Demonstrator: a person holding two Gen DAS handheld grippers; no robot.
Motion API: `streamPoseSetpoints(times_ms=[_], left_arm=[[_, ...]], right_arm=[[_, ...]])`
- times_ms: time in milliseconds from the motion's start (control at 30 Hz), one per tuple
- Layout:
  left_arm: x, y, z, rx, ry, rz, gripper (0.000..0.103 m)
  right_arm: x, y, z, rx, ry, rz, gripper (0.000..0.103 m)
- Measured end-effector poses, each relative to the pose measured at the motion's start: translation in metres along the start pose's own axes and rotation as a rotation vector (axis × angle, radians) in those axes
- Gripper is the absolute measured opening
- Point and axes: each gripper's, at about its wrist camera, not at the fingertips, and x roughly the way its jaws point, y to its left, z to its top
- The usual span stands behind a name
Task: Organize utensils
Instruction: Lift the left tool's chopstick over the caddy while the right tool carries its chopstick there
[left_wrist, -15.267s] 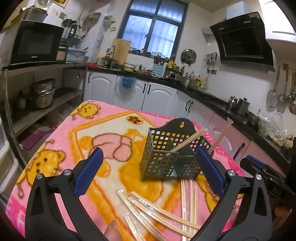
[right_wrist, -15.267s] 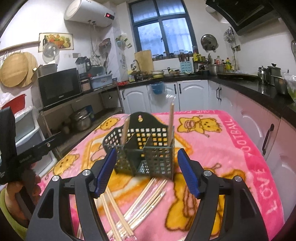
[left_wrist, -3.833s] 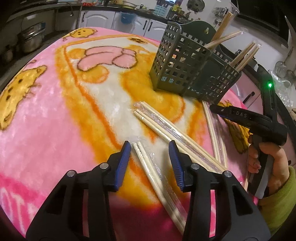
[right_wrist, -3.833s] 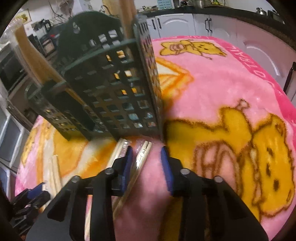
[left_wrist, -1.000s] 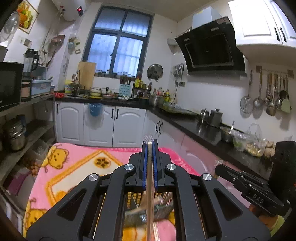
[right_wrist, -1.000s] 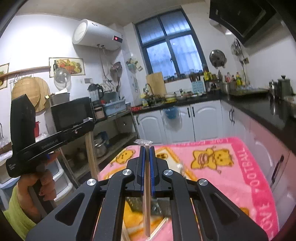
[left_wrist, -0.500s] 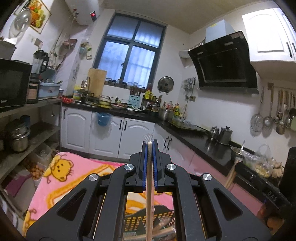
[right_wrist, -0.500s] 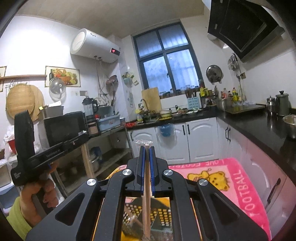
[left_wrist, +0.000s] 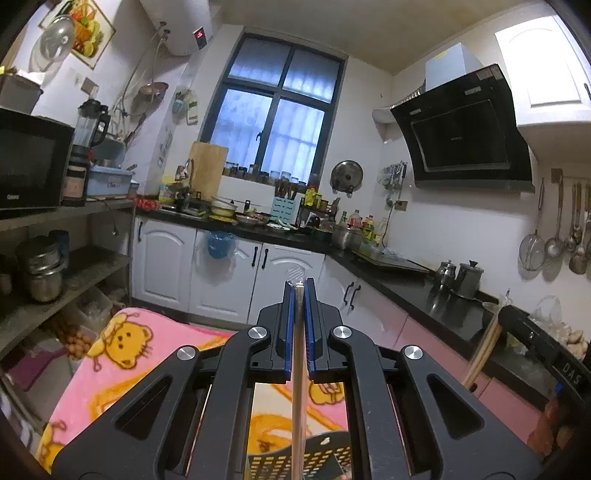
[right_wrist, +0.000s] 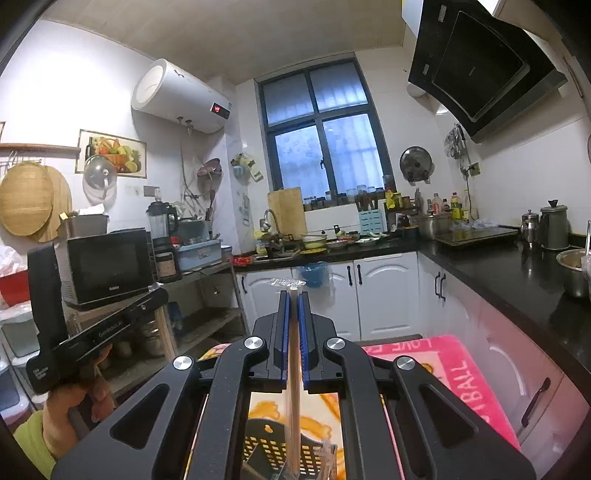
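Note:
My left gripper (left_wrist: 298, 286) is shut on a wrapped pair of chopsticks (left_wrist: 297, 387) that hangs straight down between its blue pads. Below it shows the rim of the dark green utensil basket (left_wrist: 295, 459), the chopsticks' lower end over it. My right gripper (right_wrist: 292, 295) is shut on another wrapped pair of chopsticks (right_wrist: 294, 406), also hanging upright over the utensil basket (right_wrist: 273, 448). In the left wrist view the other gripper (left_wrist: 546, 354) stands at the right edge with chopsticks (left_wrist: 484, 350) below it. In the right wrist view the other gripper (right_wrist: 92, 332) appears at left, held by a hand.
The pink cartoon blanket (left_wrist: 122, 354) covers the table under the basket. White cabinets (right_wrist: 384, 288) and a black counter (right_wrist: 517, 269) run behind and along the right. Shelves with a microwave (right_wrist: 107, 266) and pots (left_wrist: 42, 273) stand at the left.
Both views have tilted upward, showing more wall and ceiling and less blanket. The basket has slid toward the bottom edge in both. Both grippers stay shut on their chopsticks.

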Motion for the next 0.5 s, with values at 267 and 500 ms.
streamPoseSetpoints(times_ms=[267, 500], left_arm=[[0.012, -0.003, -0.02, 0.033, 0.002, 0.004, 0.003], [0.02, -0.004, -0.039, 0.069, 0.027, -0.006, 0.003]], right_arm=[[0.016, 0.006, -0.015, -0.014, 0.02, -0.012, 0.005], [0.027, 0.009, -0.033, -0.026, 0.046, -0.019, 0.005]])
